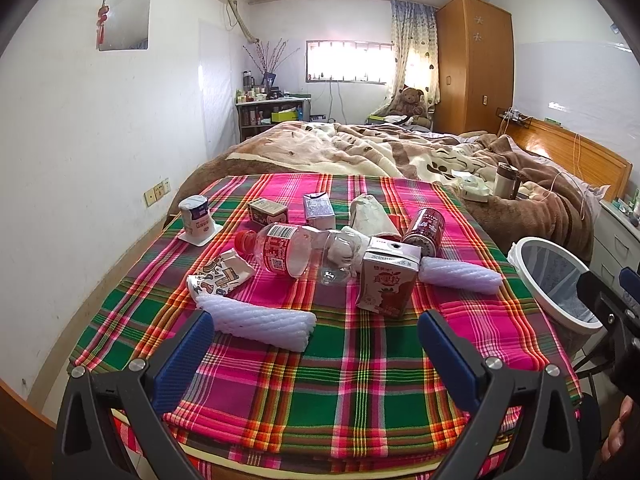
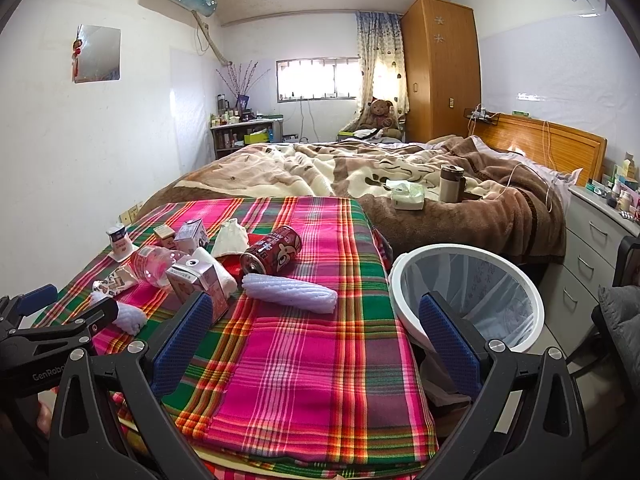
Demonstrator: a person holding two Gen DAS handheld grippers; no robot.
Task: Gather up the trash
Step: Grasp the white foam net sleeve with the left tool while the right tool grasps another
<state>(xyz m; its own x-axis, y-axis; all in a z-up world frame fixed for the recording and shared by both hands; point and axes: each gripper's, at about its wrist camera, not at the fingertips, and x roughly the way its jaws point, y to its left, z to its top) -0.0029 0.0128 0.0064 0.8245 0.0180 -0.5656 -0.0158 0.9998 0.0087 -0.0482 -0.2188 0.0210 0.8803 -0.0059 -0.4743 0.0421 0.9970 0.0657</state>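
- Bedroom, bed covered at the near end by a plaid cloth point(image 1: 360, 380) with all the trash on it; brown blanket point(image 1: 360, 148) further back
- left claw point(image 1: 316, 352) wide open, empty, hovering over the cloth; foam sleeve point(image 1: 260, 322) just ahead of its left finger, red-and-white milk carton point(image 1: 386, 284) ahead of its right one
- beyond those: clear bottle point(image 1: 288, 250) lying down, printed wrapper point(image 1: 220, 276), red can point(image 1: 424, 232), second foam sleeve point(image 1: 460, 276), yogurt cup point(image 1: 196, 220), two small cartons, crumpled white bag
- right claw point(image 2: 316, 344) also wide open, empty
- trash bin point(image 2: 468, 300) off the bed's edge, rim right behind the right claw's right finger; only the liner shows inside
- progress, my read: basically zero, nothing binned or gripped, every item left to go
- likely first pick: near foam sleeve or carton
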